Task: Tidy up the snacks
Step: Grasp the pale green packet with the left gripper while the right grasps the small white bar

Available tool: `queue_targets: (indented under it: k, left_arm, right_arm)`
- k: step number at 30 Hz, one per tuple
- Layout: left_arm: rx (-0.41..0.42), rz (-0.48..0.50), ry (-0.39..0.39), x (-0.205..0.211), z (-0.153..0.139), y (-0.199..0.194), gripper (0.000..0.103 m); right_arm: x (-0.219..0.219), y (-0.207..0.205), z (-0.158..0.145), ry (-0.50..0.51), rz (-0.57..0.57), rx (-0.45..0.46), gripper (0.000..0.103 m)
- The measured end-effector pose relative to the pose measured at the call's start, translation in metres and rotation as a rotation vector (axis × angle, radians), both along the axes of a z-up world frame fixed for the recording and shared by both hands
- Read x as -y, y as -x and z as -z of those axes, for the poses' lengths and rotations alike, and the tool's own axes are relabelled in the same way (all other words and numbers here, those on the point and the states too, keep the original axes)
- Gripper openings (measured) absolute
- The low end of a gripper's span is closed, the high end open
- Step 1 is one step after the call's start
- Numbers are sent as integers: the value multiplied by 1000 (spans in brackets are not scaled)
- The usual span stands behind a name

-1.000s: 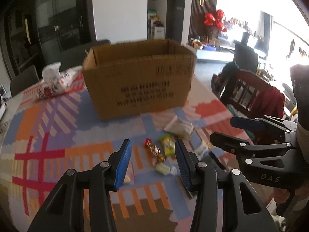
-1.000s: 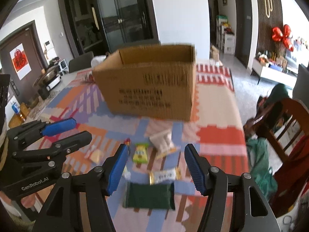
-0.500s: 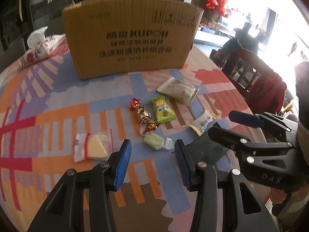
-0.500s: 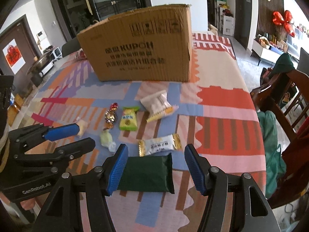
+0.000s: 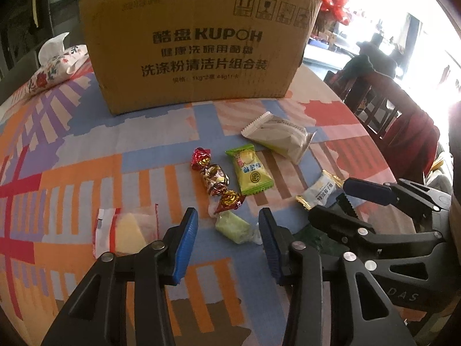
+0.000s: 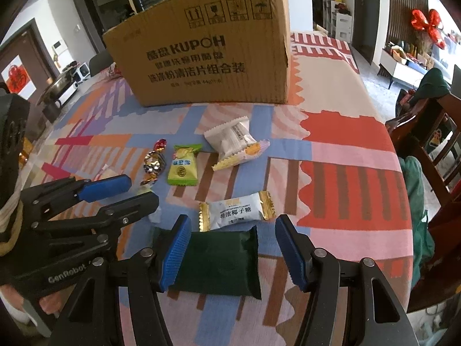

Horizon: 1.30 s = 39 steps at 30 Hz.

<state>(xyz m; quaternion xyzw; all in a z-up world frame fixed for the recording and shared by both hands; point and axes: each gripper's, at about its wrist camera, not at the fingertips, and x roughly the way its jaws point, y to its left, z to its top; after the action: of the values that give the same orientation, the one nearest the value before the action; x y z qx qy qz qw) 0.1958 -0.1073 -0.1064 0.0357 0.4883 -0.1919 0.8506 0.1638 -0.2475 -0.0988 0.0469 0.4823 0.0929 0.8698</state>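
Progress: nothing looks packed yet. All 7 snacks visible lie loose on the tablecloth (image 6: 340, 132) in front of the box (image 5: 198, 46), whose inside is hidden from both cams, so can't say if anything is already in it. Judging by that, the whole sort is left to do.

Left gripper (image 5: 227, 239) is spread wide, holding nothing, fingers either side of the green candy (image 5: 233, 227), which sits just ahead of the tips. Probably lined up for a pinch, but contact w/ the pads isn't clear. Right gripper (image 6: 233, 248) is also spread and empty, straddling the dark pack (image 6: 216, 262); left pad overlaps the pack's edge in the view, right pad stands apart from it.

Snacks, near to far:
- dark pack: flat, matte dark green, rectangular, closest to the right gripper
- coconut candy (image 6: 236, 212): white wrapper, gold crimped ends, just beyond the dark pack
- green candy: small, pale, clear twist wrap
- wafer (image 5: 126, 230): yellowish slab in clear film w/ red edge, left of the left gripper
- foil candy (image 5: 216, 180): red/gold twist, shiny
- lime sachet (image 5: 250, 174): bright green pillow pack, beside the foil candy
- white pouch (image 5: 279, 138): biggest, puffy, nearest the box

Wrappers look light, crinkly, easy to slip
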Motion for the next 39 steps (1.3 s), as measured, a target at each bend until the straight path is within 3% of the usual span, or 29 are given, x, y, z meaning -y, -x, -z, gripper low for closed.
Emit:
queue_targets:
  k: [5, 7, 13, 14, 16, 20, 22, 27, 39]
  left_arm:
    - [-18, -13, 16, -3, 3, -4, 35]
    - [-22, -13, 22, -4, 4, -4, 29]
    - [-29, -12, 42, -9, 4, -4, 26]
    - [-28, -11, 42, -10, 3, -3, 26]
    - [-28, -11, 44, -13, 3, 0, 26]
    - [-30, -16, 55, -16, 2, 2, 26]
    - [-28, -17, 56, -17, 1, 4, 26]
    - [-13, -16, 68, -21, -6, 11, 26]
    - [59, -20, 104, -29, -34, 27, 26]
  right_arm:
    - [-5, -5, 4, 29, 3, 8, 62]
    - [-10, -5, 4, 56, -6, 18, 62]
    - [-19, -6, 6, 116, -9, 52, 61]
    - [-20, -6, 6, 129, -10, 58, 59]
    - [-22, -5, 6, 152, -6, 76, 46]
    - [-17, -5, 5, 115, 11, 79, 37]
    - [-14, -4, 2, 99, 21, 93, 28]
    - [-13, -2, -1, 70, 30, 87, 25]
    - [-23, 22, -28, 54, 14, 168, 14]
